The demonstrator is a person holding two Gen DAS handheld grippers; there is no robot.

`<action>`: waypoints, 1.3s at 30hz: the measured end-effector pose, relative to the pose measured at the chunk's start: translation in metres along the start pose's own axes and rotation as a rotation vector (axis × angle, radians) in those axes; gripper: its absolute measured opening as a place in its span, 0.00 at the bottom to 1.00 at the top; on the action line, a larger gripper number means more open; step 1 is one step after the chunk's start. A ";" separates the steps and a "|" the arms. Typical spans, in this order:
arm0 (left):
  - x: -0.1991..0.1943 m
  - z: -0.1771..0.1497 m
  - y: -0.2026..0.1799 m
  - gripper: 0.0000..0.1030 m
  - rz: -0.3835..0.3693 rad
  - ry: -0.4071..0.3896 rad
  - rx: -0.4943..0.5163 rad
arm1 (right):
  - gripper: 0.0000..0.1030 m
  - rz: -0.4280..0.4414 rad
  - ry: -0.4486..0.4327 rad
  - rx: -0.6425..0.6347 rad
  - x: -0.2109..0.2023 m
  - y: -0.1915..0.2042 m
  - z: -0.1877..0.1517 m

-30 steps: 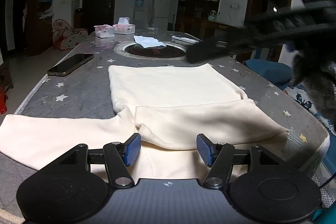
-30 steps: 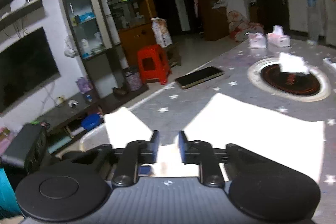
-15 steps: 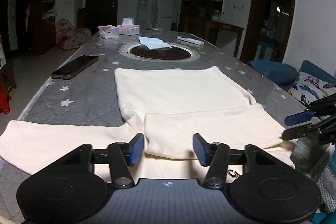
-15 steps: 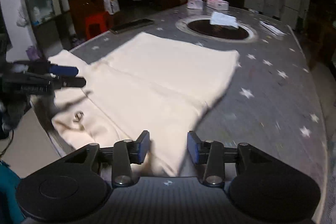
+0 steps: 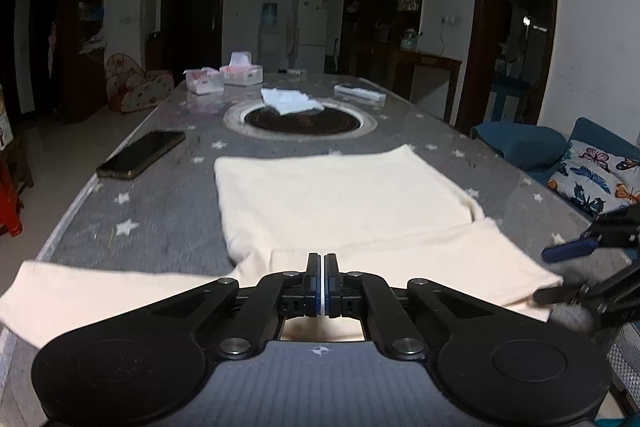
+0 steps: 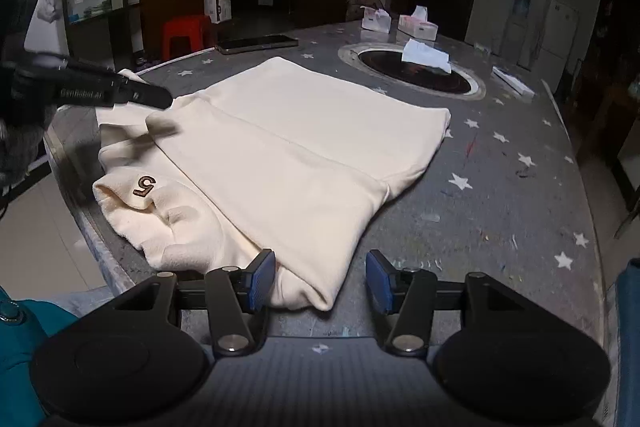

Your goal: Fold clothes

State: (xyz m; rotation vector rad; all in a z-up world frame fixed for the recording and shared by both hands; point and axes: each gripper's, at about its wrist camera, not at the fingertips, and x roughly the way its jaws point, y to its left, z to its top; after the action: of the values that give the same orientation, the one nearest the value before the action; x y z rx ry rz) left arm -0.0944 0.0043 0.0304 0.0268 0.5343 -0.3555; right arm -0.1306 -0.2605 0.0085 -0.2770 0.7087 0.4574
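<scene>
Right wrist view: cream sweatshirt (image 6: 288, 147) lies at the tabletop's (image 6: 520, 187) near edge, its folded corner between the wide-open right gripper (image 6: 320, 283). Left gripper (image 5: 322, 283), pinched together at the collar edge, sits nearer the unfolded sleeve (image 5: 100, 287).

Dim all over, with dark corners and bent, rounded edges in both views. Brightest on the cream shirt (image 5: 344, 199), lit from above. Soft shadow on the shirt (image 6: 280, 147) under the left gripper (image 6: 160, 99). Weak shine on the grey table (image 5: 168, 211) beyond the shirt. Blurry at the far left of the shirt. Black doorways behind.
</scene>
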 end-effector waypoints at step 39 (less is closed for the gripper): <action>-0.005 0.007 0.002 0.04 -0.012 0.018 -0.022 | 0.03 -0.062 -0.057 -0.098 -0.013 0.007 -0.002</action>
State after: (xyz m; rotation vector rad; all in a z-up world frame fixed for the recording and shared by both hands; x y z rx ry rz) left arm -0.0941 0.0064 0.0390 0.0053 0.5565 -0.3614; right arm -0.1437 -0.2593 0.0149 -0.3761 0.6211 0.4403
